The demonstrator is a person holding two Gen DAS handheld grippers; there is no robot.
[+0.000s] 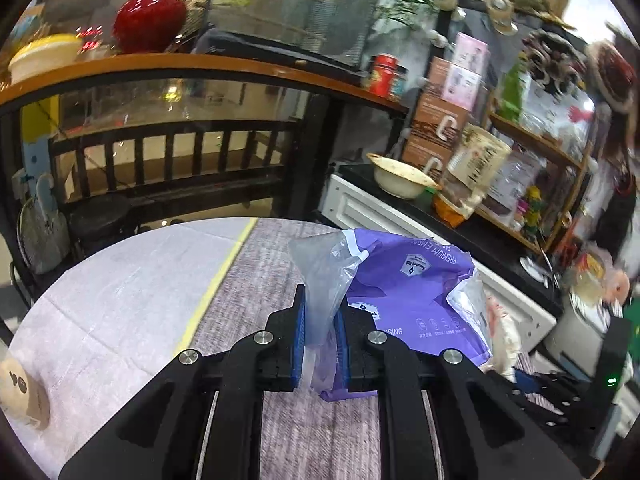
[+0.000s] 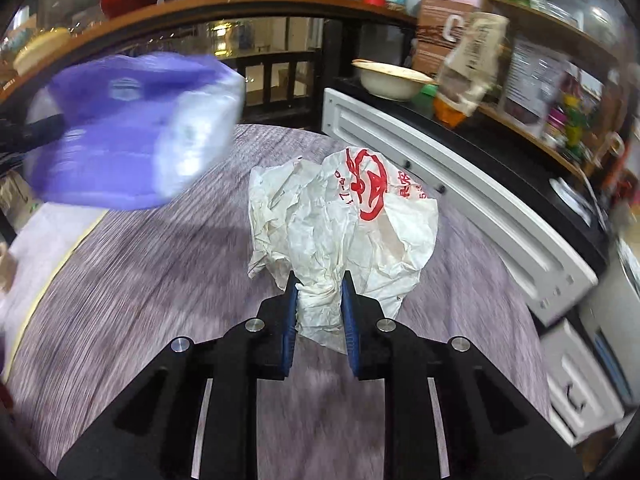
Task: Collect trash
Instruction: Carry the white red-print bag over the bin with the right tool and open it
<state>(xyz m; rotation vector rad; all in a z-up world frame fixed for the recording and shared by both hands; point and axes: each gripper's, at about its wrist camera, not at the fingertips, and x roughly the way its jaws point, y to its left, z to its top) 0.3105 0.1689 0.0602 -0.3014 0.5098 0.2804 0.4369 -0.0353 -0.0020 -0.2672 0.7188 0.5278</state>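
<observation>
Left gripper (image 1: 320,324): its jaws are closed on the clear plastic neck of a purple bag (image 1: 412,292), which is pinched between the blue pads (image 1: 299,332).
Purple bag: it is held up above the table (image 1: 120,300) in the left wrist view, crumpled, with white print and a badge logo on its side; the clear part rises between the pads and the purple body bulges to the right of them. In the right wrist view the same bag (image 2: 132,132) is seen blurred at upper left, clear of the table surface.
Right gripper (image 2: 320,300): its jaws are clamped on the gathered, twisted end of a white paper wrapper (image 2: 344,216); the paper is squeezed between the two blue pads (image 2: 289,320).
White paper wrapper: it is crumpled, printed with a red emblem and red characters, and spreads out ahead of the right gripper over the purple-grey cloth (image 2: 160,300); whether its far part rests on the cloth cannot be told.
Table: it is round, covered partly by a pale cloth and partly by the purple-grey cloth, with a yellow stripe (image 1: 216,280) between them.
Surroundings: a white cabinet (image 2: 460,192) stands just beyond the table on the right, with a cream bowl (image 2: 388,76) on its dark top; a red vase (image 1: 148,20) is set on a wooden shelf behind.
</observation>
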